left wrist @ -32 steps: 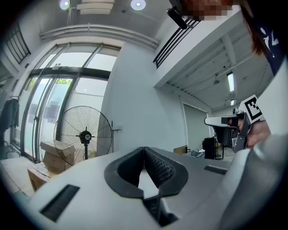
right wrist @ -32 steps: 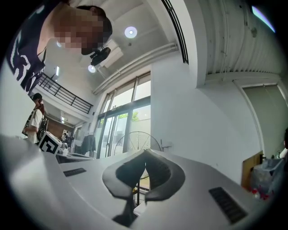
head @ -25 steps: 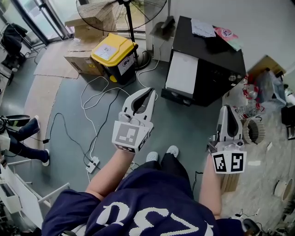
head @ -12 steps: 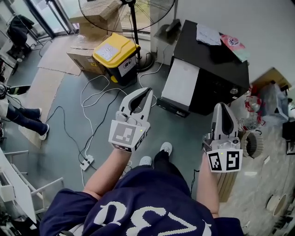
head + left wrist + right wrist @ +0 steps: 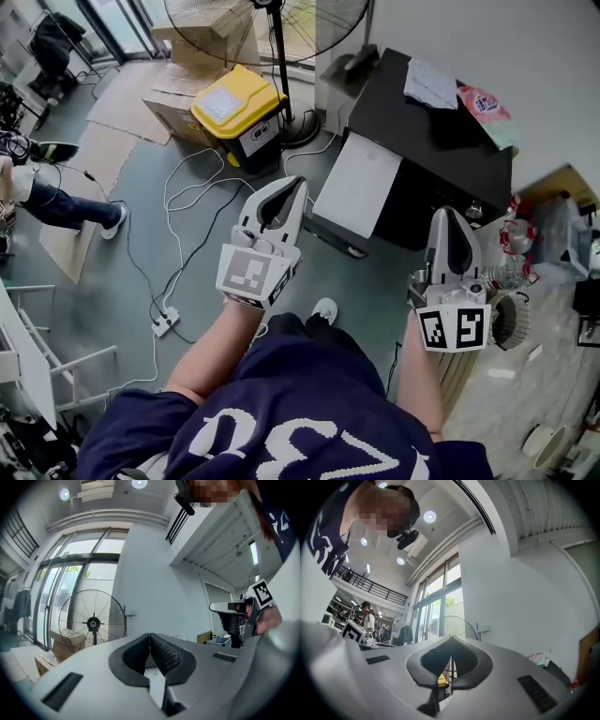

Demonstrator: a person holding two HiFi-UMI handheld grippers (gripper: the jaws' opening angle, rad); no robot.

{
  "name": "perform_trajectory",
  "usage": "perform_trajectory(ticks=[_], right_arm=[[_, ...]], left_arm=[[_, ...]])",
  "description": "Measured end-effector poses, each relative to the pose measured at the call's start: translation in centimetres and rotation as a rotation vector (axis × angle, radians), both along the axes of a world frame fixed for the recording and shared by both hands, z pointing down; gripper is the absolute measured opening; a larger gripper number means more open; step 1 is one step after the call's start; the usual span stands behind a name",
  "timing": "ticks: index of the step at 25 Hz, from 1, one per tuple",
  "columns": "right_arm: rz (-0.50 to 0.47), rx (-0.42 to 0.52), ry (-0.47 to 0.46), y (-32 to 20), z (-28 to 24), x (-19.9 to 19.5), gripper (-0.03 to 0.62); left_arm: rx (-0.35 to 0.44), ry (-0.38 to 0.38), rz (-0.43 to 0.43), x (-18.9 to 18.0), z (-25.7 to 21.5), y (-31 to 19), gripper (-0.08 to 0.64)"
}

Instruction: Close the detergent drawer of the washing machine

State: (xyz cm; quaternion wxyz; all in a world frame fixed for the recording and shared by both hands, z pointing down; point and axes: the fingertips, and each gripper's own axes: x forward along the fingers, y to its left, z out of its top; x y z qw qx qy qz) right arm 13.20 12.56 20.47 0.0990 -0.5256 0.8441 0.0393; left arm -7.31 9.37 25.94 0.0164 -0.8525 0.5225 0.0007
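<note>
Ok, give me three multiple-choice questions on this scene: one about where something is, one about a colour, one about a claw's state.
1. Where does the white plastic power strip lie?
A) on the grey floor
B) on a windowsill
C) on a sofa

2. What colour is the lid of the black plastic bin beside the tall metal fan?
A) red
B) yellow
C) blue

3. How is the left claw?
A) shut and empty
B) wide open
C) shut on a cloth

Answers:
1 A, it lies flat on the floor at the head view's left.
2 B, the lid is bright yellow.
3 A, its pads meet with nothing between them.
</note>
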Motion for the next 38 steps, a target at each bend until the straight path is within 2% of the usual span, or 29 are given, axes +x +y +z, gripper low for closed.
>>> perform_trajectory(ticks=[10, 15, 20, 23, 28, 33, 38], right_arm=[[-0.016, -0.028, -0.017, -4.5, 1.6, 0.5, 0.015], [0.015, -0.031, 0.0, -7.1, 1.8, -0.6, 0.015], [0.072, -0.025, 0.013, -11.1, 1.3, -1.9, 0.015], [0.11, -0.018, 0.019, -13.6, 1.1, -2.9, 0.015], [0.17, -0.023, 0.028, -17.1, 1.6, -4.1, 0.015], [0.21, -0.033, 0.022, -19.1, 2.4, -4.2, 0.015], [0.206, -0.057, 0.021, -20.5, 3.4, -4.2, 0.015]], left_arm=[[-0.03, -0.016, -0.009, 0.3, 1.7, -3.9, 0.02], [-0.027, -0.018, 0.041, -0.1, 2.0, -7.2, 0.02], [0.031, 0.008, 0.079, -0.9, 0.9, -12.8, 0.02], [0.017, 0.006, 0.109, -1.7, 0.9, -15.9, 0.02], [0.037, 0.026, 0.179, -2.3, 1.5, -20.3, 0.02], [0.023, 0.021, 0.217, -2.0, 2.4, -22.9, 0.02], [0.001, 0.027, 0.238, -1.4, 3.4, -23.9, 0.02]])
